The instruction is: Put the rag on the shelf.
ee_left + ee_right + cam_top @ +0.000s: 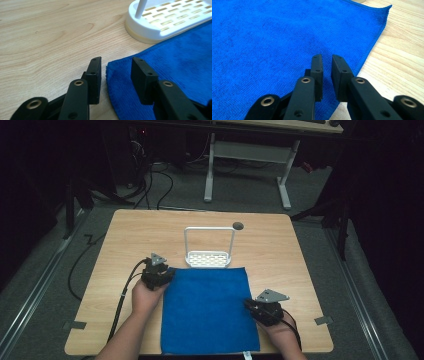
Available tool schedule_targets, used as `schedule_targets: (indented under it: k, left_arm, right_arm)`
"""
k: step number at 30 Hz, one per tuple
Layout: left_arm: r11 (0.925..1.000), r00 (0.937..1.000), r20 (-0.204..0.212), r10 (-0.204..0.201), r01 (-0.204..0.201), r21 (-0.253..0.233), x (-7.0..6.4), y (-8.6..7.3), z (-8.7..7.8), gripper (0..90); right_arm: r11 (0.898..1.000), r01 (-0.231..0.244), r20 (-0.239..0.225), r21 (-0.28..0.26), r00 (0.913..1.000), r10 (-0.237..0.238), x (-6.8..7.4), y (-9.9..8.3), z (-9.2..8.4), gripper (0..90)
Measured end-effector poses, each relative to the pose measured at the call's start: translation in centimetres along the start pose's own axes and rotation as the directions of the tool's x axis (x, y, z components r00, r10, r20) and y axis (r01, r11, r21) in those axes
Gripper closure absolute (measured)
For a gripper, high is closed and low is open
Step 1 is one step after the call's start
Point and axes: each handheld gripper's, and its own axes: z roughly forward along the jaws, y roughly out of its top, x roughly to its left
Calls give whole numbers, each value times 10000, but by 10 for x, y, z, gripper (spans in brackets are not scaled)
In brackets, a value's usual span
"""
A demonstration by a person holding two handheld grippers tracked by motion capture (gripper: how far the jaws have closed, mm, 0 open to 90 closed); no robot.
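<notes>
- Blue cloth (207, 310) lies flat on the wooden table (125, 235), spread w/ its near edge at the table's front edge, between the two hands.
- Far edge of cloth just beside, maybe touching, the white rack (208, 258): slotted base w/ an upright loop handle, mid-table.
- Left claw (159, 276) sits at the cloth's far left corner. In the left gripper view (116, 72) its jaws stand apart, one over bare wood, the other over the cloth, w/ the corner's edge in the gap. Pads don't press on it.
- Right claw (256, 307) is at the cloth's right edge, nearer the front. In the right gripper view (327, 75) its jaws are close together w/ a narrow gap btwn them, low over the cloth near its hemmed edge. Can't tell if any fabric is pinched; looks like none.
- Hands: left hand (146, 296) behind its claw, right hand (280, 330) behind its own, both forearms coming in from the near side.
- Small dark round hole (238, 225) in the table beyond the rack.
- Cloth surface is smooth, no folds; right far corner slightly lifted in the right gripper view.
</notes>
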Motion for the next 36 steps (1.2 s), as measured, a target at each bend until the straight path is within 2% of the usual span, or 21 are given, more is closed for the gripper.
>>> schedule_targets:
  k: [1, 2, 4, 9, 12, 17, 18, 20, 22, 24, 28, 30, 31, 33, 36]
  left_arm:
    - [10000, 10000, 0, 0, 0, 0, 0, 0, 0, 612]
    - [9997, 9997, 57, -230, 230, 55, 2, 0, 4, 616]
    - [9999, 9999, -34, -164, 164, -24, 2, -1, 5, 629]
    - [9995, 9994, 100, -321, 322, -70, 4, -2, 4, 783]
    - [9998, 9997, 174, -176, 177, -54, 2, -2, 4, 856]
    - [9995, 9989, 360, -306, 311, -115, 3, -3, 3, 872]
    - [9994, 9985, 454, -300, 307, -158, 4, -4, 2, 872]
    - [9994, 9984, 478, -287, 296, -193, 4, -4, 2, 872]
    - [9994, 9984, 523, -193, 208, -283, 4, -3, 2, 873]
    - [9992, 9976, 635, -267, 286, -289, 4, -4, 1, 873]
    - [9985, 9969, 723, -319, 350, -423, 5, -4, 1, 873]
    - [9985, 9969, 721, -329, 360, -414, 5, -4, 0, 874]
    - [9983, 9966, 748, -345, 379, -444, 5, -4, 0, 874]
    - [9982, 9964, 780, -323, 361, -471, 5, -4, 0, 874]
    - [9980, 9963, 787, -354, 393, -487, 6, -4, 0, 874]
  right_arm:
    - [10000, 0, 0, 0, 10000, 0, 0, 0, 0, 806]
    - [10000, 4, -12, 8, 10000, -4, 0, 0, 0, 805]
    - [10000, 4, -15, 5, 10000, -4, 0, 0, 0, 805]
    - [10000, -45, -37, 49, 10000, 45, -1, 0, 1, 801]
    - [9999, -161, -45, -27, 9999, 161, -2, -1, 2, 774]
    - [9994, -284, 99, -204, 9995, 286, -4, -1, 1, 709]
    - [9981, -418, 247, -459, 9988, 429, -6, -1, 1, 653]
    - [9964, -543, 434, -645, 9974, 571, -7, -1, 3, 621]
    - [9947, -692, 655, -758, 9951, 742, -9, 1, 7, 579]
    - [9940, -847, 907, -696, 9917, 908, -11, 6, 12, 557]
    - [9931, -975, 1383, -645, 9847, 1057, -20, 18, 25, 541]
    - [9922, -1083, 1467, -616, 9823, 1163, -23, 21, 28, 540]
    - [9884, -1411, 1530, -555, 9771, 1480, -33, 29, 38, 535]
    - [9862, -1549, 1741, -581, 9712, 1628, -39, 36, 44, 534]
    - [9797, -1933, 1693, -541, 9651, 1997, -51, 48, 58, 533]
